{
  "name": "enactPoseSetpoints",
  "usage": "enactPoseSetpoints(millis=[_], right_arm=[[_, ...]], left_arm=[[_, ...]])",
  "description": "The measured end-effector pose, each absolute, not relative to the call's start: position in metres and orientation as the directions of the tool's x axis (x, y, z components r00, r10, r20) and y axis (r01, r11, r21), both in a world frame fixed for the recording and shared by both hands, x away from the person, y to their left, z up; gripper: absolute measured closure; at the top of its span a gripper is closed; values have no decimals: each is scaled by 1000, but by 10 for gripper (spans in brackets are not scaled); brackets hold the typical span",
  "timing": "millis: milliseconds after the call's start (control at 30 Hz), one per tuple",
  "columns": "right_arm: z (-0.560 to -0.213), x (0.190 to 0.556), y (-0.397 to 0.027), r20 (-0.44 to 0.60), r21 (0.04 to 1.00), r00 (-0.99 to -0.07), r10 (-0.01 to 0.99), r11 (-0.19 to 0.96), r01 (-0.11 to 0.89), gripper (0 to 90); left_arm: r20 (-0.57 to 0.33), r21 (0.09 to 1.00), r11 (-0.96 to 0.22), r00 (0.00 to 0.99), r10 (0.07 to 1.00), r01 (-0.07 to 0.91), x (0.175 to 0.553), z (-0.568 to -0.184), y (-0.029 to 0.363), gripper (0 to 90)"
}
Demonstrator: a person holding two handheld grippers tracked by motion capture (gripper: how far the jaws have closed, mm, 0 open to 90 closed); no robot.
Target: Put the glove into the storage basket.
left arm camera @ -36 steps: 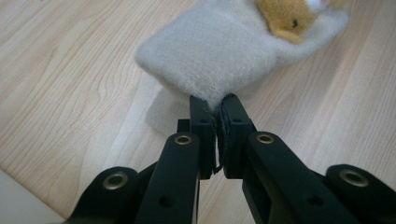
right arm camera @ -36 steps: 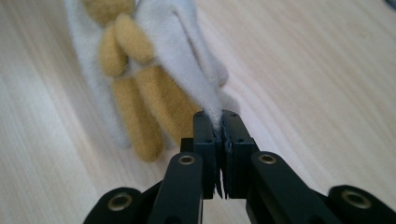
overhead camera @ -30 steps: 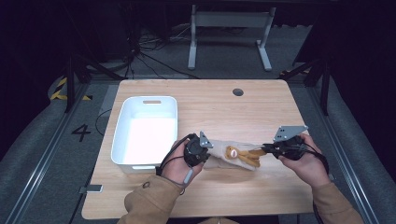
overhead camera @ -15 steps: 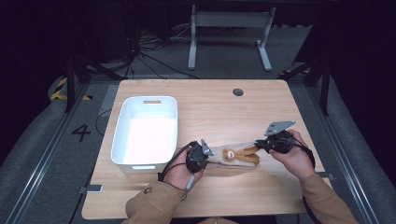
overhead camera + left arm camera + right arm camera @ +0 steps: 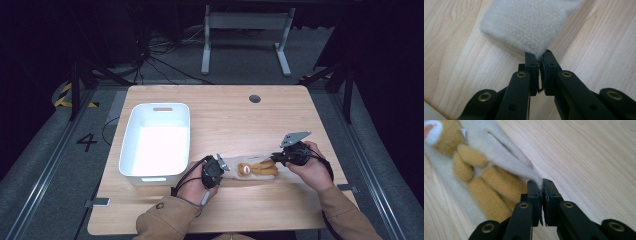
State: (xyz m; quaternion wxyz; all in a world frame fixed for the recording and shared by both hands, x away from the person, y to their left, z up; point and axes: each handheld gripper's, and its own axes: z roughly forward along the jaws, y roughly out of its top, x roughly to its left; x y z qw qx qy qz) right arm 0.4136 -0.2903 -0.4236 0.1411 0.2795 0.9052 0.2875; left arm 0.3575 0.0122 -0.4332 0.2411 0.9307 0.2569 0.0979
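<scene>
Fleece cloth (image 5: 260, 170) pinched at both ends — left gripper (image 5: 223, 165), right gripper (image 5: 278, 156).

Place: a lab or recording studio, not a home.
Surface (image 5: 220, 125): one pale wooden top with a round cable hole (image 5: 255, 98) far ahead of the tools, standing alone in a dark room.
Floor: grey carpet with a painted number 4 (image 5: 86, 142) well left of the left tool (image 5: 220, 167), and yellow-black hazard tape (image 5: 67, 95) beyond it.
Cables (image 5: 150, 55): loose bundles on the floor far behind the surface.
Frame: a grey metal stand (image 5: 245, 30) at the back; metal rails (image 5: 45, 170) flank the surface on both sides.
</scene>
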Motion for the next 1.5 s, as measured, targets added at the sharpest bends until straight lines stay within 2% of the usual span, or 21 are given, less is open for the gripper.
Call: enactPoseSetpoints(millis=[167,300,367,433,533,700,933,1100,1133,1267,1300,1333,1433,1467,1500], right_arm=[[-425,414,-291,-87,608,-800,593,668,429,824],[-427,416,-296,-107,607,-785,610,665,434,741],[-426,416,-300,-111,607,-775,622,660,442,742],[-422,415,-307,-111,611,-763,637,649,454,765],[-419,413,-311,-109,619,-751,651,636,462,794],[-410,404,-322,-111,639,-731,673,612,466,834],[-407,394,-337,-75,660,-712,698,570,489,800],[-409,390,-350,-26,655,-697,717,538,530,719],[-411,389,-354,23,662,-689,724,506,553,691],[-412,388,-358,71,662,-680,730,475,580,659],[-413,387,-361,62,668,-677,733,473,574,602],[-413,387,-361,62,668,-677,733,473,574,602],[-414,387,-363,54,664,-684,727,486,569,518],[-415,387,-364,71,653,-682,728,483,583,446],[-415,387,-364,71,653,-682,728,483,583,446]], left_arm=[[34,464,-765,854,519,446,358,-434,12,845],[23,453,-767,854,520,455,358,-430,14,779],[37,454,-766,850,525,454,358,-426,15,663],[33,435,-777,854,519,455,358,-418,18,457],[20,456,-765,854,520,455,357,-408,21,406],[35,509,-748,858,513,426,356,-389,21,375],[27,551,-735,873,488,394,359,-375,9,373],[27,566,-741,890,456,362,365,-369,2,350],[31,567,-742,891,452,357,367,-369,1,334],[35,568,-750,900,434,339,374,-368,-3,325],[37,565,-753,902,430,336,375,-368,-4,322],[37,565,-754,903,428,335,377,-368,-5,322],[28,580,-747,909,417,325,383,-369,-7,321],[22,581,-748,912,409,321,385,-370,-8,322],[14,583,-745,913,408,324,387,-371,-9,322]])
